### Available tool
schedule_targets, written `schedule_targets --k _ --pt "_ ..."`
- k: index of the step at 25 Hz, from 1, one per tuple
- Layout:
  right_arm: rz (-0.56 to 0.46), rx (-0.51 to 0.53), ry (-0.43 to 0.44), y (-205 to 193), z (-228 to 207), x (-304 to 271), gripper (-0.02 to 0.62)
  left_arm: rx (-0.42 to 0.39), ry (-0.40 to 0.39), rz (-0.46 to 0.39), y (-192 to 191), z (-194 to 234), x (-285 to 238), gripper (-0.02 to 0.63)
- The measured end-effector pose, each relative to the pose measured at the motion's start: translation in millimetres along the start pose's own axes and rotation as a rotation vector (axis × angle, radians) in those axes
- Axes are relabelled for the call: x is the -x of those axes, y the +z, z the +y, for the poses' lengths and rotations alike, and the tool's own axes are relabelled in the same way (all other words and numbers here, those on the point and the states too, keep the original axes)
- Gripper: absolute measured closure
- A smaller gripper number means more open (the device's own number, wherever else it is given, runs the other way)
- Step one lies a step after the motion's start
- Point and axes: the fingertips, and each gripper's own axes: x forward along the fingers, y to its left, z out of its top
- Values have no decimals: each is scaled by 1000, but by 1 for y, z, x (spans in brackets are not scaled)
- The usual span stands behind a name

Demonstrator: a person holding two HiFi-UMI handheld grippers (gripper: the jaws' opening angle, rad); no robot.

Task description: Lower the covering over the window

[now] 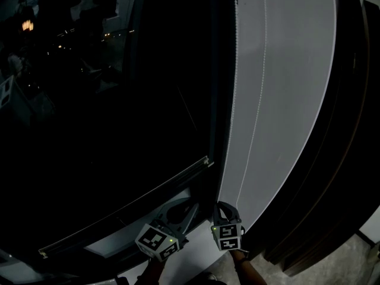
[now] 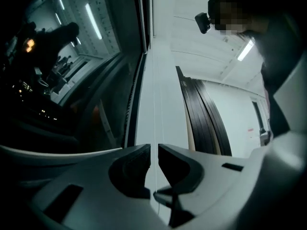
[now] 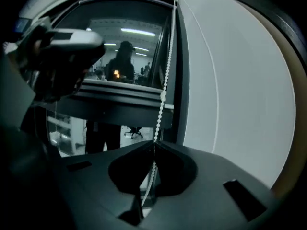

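Note:
A dark window [image 1: 107,100] fills the left of the head view; a pale horizontal bar [image 1: 124,209] crosses it low down, and I cannot tell whether that is the covering's bottom rail. A white bead chain [image 1: 256,117] hangs along the white wall strip [image 1: 291,100] beside the window. My right gripper [image 1: 224,208] is shut on the bead chain [image 3: 164,87], which runs down into its jaws [image 3: 154,145]. Just to the left, my left gripper [image 1: 185,211] stands open by a narrow gap [image 2: 154,150]; a thin cord [image 2: 153,104] lines up with that gap, untouched by the pads.
Dark curved slatted panels [image 1: 350,159] border the white strip on the right, also seen as black bands [image 2: 201,119]. A person's torso and head camera [image 2: 204,22] loom above the left gripper. The glass reflects ceiling lights and a standing figure [image 3: 122,66].

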Motion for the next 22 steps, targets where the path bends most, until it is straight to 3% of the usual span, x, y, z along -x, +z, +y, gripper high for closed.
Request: schedule_targets --k 5,11,20,22 --pt "153 -66 55 -71 31 12 584 -29 -103 -37 40 -15 -39 529" --pt "308 -75 103 -146 57 32 584 -44 -206 -69 59 -29 -76 503" --pt "330 -95 100 -159 55 41 584 -5 -255 -121 79 -45 -98 505" --pt "322 -99 99 -159 53 42 584 5 -254 -131 80 -45 -100 550"
